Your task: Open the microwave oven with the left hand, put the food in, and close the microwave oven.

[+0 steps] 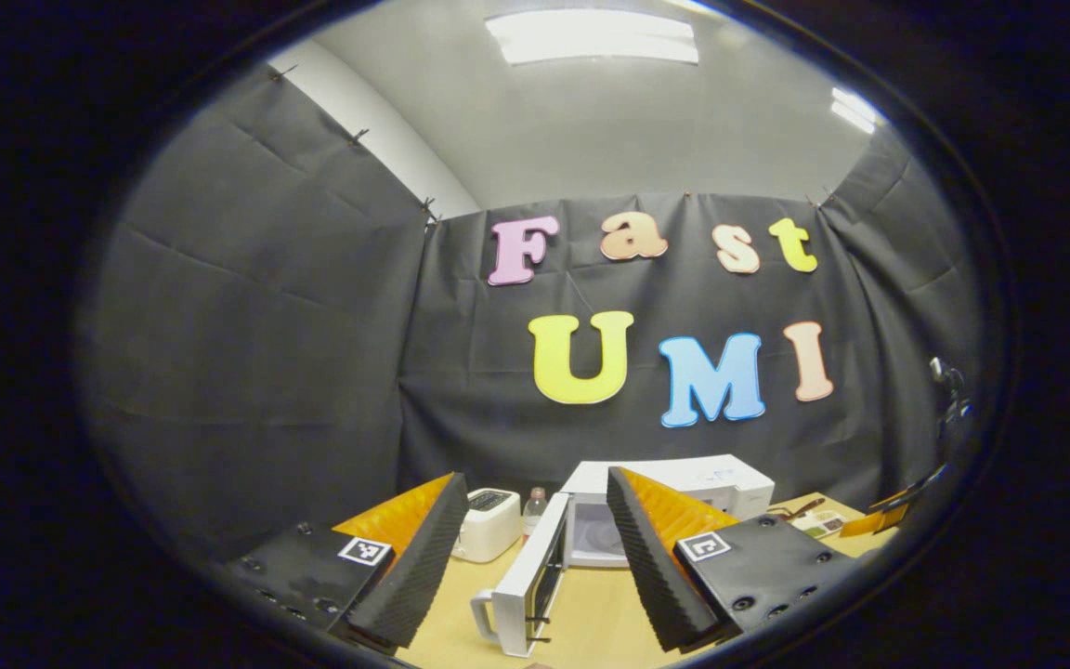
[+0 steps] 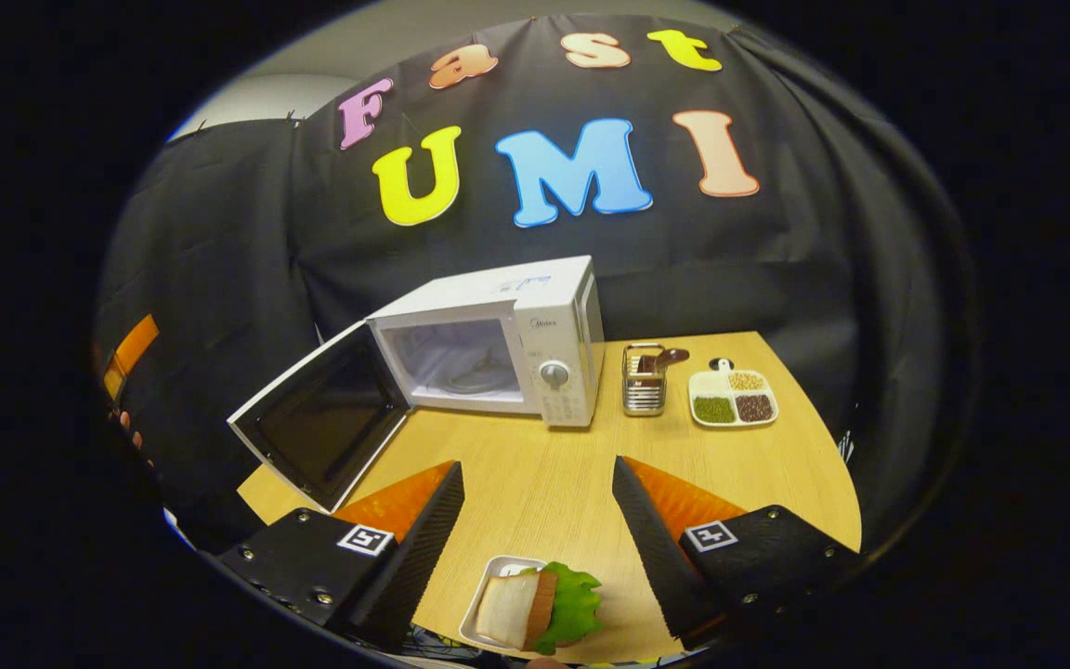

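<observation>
In the right gripper view, the microwave oven stands at the back of the table, its door swung wide to the left and its cavity facing forward. The sandwich lies on a small tray at the table's near edge, between the right gripper fingers, whose jaws stand apart, holding nothing. Bare table lies between tray and oven. In the left gripper view, the left gripper has its jaws apart and empty.

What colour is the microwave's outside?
White; the microwave shows best in the right gripper view, door open.

Sandwich tray before microwave, utensil rack right
</observation>
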Available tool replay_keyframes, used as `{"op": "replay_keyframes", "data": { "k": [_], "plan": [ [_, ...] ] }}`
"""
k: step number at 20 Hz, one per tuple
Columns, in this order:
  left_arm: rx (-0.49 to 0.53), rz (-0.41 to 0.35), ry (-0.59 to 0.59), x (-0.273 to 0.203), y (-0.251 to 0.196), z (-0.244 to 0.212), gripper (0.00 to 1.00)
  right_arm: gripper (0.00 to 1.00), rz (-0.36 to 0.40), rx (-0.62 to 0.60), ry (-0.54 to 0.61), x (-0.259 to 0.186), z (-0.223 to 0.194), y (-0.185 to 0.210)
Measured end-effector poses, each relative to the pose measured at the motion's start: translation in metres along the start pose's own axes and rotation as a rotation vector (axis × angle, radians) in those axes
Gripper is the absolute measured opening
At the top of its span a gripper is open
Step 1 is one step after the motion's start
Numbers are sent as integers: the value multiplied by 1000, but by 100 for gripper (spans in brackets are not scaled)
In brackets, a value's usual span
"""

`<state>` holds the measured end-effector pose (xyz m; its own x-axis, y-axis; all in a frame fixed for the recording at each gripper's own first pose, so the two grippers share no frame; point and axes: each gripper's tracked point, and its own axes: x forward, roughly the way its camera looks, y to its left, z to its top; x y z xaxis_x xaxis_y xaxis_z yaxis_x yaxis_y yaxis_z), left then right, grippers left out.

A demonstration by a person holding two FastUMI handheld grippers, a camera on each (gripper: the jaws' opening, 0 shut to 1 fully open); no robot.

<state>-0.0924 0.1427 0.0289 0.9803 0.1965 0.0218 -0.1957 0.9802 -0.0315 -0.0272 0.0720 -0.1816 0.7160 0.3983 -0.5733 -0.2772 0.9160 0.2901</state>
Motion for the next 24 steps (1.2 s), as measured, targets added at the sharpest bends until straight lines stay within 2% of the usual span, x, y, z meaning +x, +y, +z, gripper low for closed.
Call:
{"op": "replay_keyframes", "data": {
  "k": [6, 14, 16, 19, 21, 23, 24],
  "plan": [
    [36, -6, 7, -9, -16, -3, 96, 98, 44, 72, 162, 3, -52, -9],
    [34, -25, 28, -7, -40, -10, 96, 98, 35, 124, 342, 8, -111, -23],
    [34, -28, 45, -9, -47, -17, 97, 96, 50, 154, 386, 6, -126, -22],
    [21, -39, 68, -12, -62, -25, 96, 98, 92, 223, 434, 6, -140, -13],
    [30, -41, 68, -10, -69, -24, 96, 90, 108, 266, 473, 4, -151, -9],
    [43, -41, 66, -12, -76, -23, 96, 88, 122, 303, 522, 4, -161, -7],
    [47, -40, 65, -12, -79, -23, 96, 81, 141, 333, 535, 3, -160, -2]
  ]
}}
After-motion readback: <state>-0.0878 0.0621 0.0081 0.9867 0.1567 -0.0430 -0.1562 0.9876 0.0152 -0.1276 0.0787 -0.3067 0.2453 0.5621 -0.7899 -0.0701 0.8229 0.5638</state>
